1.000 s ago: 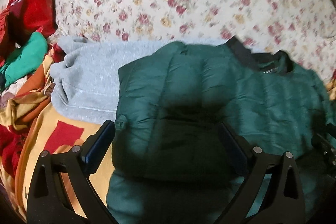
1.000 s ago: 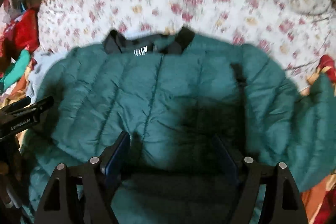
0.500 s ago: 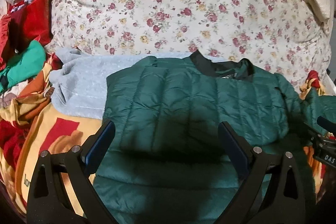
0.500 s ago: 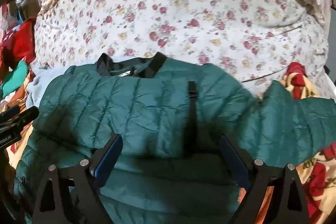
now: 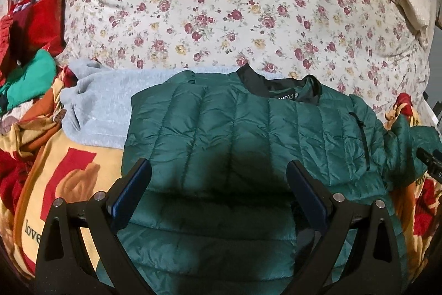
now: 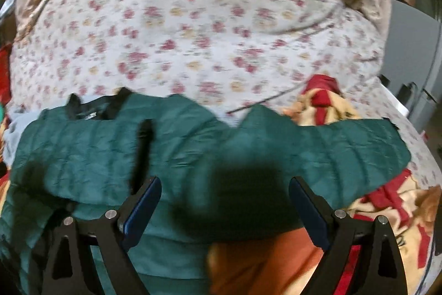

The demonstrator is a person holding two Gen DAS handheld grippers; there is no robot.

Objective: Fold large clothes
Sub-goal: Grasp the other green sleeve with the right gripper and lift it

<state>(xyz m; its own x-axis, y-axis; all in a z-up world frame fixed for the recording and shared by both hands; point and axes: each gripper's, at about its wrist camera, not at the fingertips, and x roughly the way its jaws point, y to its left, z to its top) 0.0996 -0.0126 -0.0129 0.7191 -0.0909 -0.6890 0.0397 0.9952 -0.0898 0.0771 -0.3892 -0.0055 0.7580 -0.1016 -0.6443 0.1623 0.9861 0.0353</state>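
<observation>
A floral bedspread (image 5: 234, 4) fills the far side from ten to two o'clock. At centre lies the green quilted jacket (image 5: 234, 134), collar at twelve o'clock, its left side folded over the front, one sleeve (image 6: 331, 140) stretched toward three o'clock. A yellow and red blanket (image 5: 63, 170) lies beneath, and a grey sweatshirt (image 5: 102, 107) pokes out at ten o'clock, partly covered by the jacket. Red and green clothes (image 5: 33, 46) crowd nine o'clock (cut off at the edge). The left gripper (image 5: 218, 179) and right gripper (image 6: 225, 195) hover over the jacket, jaws spread wide, empty; the right view is blurred.
</observation>
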